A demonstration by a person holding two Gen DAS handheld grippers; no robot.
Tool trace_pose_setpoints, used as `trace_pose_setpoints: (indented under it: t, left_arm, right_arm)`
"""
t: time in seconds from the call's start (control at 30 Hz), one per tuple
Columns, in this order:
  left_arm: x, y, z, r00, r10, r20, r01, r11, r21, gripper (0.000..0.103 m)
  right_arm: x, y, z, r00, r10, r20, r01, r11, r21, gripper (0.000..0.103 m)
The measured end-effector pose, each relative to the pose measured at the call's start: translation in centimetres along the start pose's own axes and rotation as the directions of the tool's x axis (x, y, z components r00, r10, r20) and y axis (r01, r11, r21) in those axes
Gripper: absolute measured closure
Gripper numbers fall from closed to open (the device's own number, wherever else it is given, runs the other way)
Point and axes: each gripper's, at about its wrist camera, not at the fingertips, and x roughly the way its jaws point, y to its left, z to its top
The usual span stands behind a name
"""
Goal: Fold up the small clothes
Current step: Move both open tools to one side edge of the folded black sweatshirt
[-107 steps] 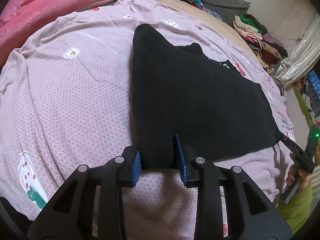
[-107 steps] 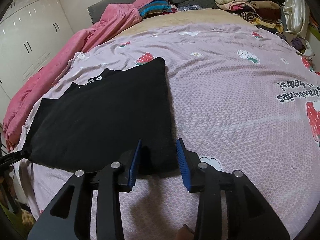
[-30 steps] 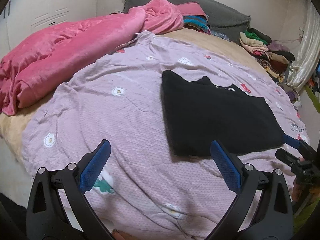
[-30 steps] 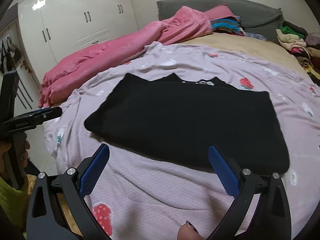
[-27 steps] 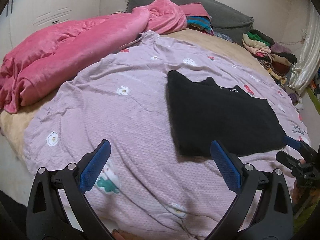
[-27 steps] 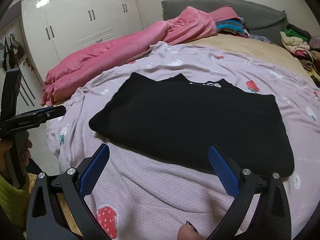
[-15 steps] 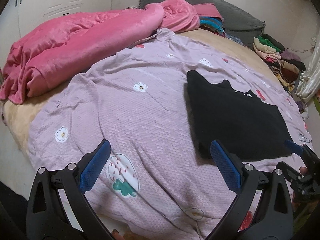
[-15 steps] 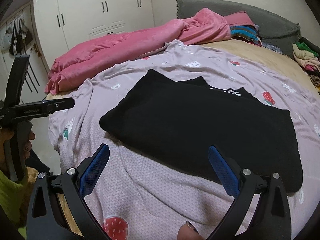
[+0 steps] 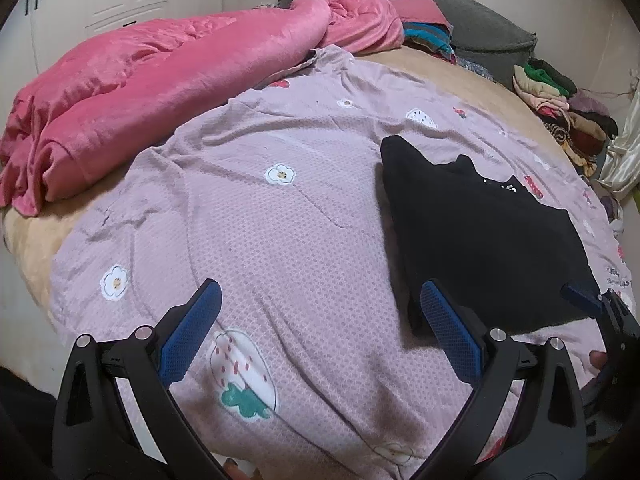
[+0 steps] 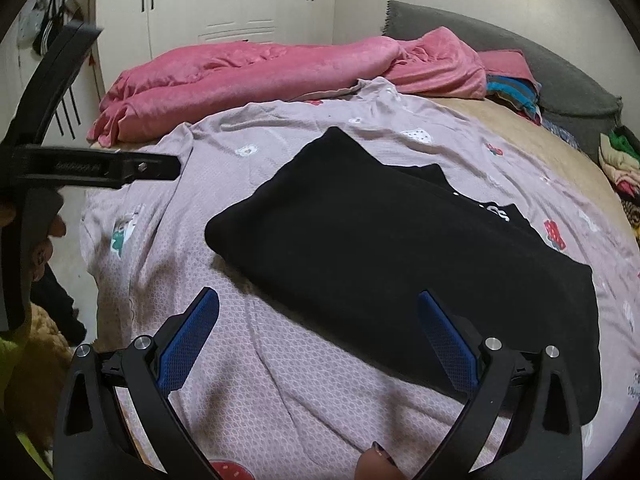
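A black garment (image 9: pixel 480 232) lies folded flat on the lilac printed bedsheet (image 9: pixel 280 240); it also shows in the right wrist view (image 10: pixel 400 248). My left gripper (image 9: pixel 320 332) is open and empty, held above the sheet to the left of the garment's near corner. My right gripper (image 10: pixel 318 338) is open and empty, held above the garment's near edge. The left gripper's body also shows in the right wrist view (image 10: pixel 80 168) at the left, and a blue fingertip of the right gripper (image 9: pixel 580 302) shows at the right edge of the left wrist view.
A pink blanket (image 9: pixel 160 80) is bunched along the far left of the bed. Stacks of folded clothes (image 9: pixel 560 108) sit at the far right near a grey headboard cushion (image 10: pixel 520 64). White wardrobe doors (image 10: pixel 240 8) stand behind. The bed's near edge drops off at the left.
Both grippers released the garment and opened wide, then pulled back and up. Both views have swung left, so the garment sits farther right in each.
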Motion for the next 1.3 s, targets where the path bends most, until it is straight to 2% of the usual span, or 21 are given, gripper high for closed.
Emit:
trace_pose_setpoints:
  t: [0.2,0.47,0.63,0.77,1.2,1.3]
  left_arm:
    - [0.9,-1.0,1.4,1.0,-0.005,-0.006,0.005,1.0,0.023,0.01]
    - [3.1,-2.5,3.1,0.999,-0.026,-0.033,0.028,0.998,0.049,0.01]
    - [5.1,-3.1,4.2,0.997,-0.03,-0.064,0.034,0.998,0.058,0.01]
    - [6.5,-3.3,5.0,0.996,-0.028,-0.085,0.033,0.997,0.065,0.01]
    - [10.6,-3.7,7.1,0.989,-0.036,-0.14,0.049,0.995,0.092,0.01]
    - [11.6,-4.1,7.6,0.987,-0.043,-0.155,0.059,0.993,0.1,0.01]
  right_arm:
    - [1.2,1.1,0.0,0.999,-0.039,-0.008,0.038,0.998,-0.058,0.004]
    - [3.2,1.4,-0.5,0.995,-0.089,-0.041,0.086,0.993,-0.081,0.004]
    - [5.2,2.0,-0.8,0.981,-0.186,-0.045,0.178,0.972,-0.152,0.004]
    - [6.9,2.2,-0.8,0.972,-0.23,-0.05,0.216,0.957,-0.192,0.004]
    - [9.6,3.8,1.0,0.955,-0.293,0.035,0.289,0.904,-0.316,0.005]
    - [9.9,3.9,1.5,0.945,-0.32,0.067,0.324,0.887,-0.329,0.007]
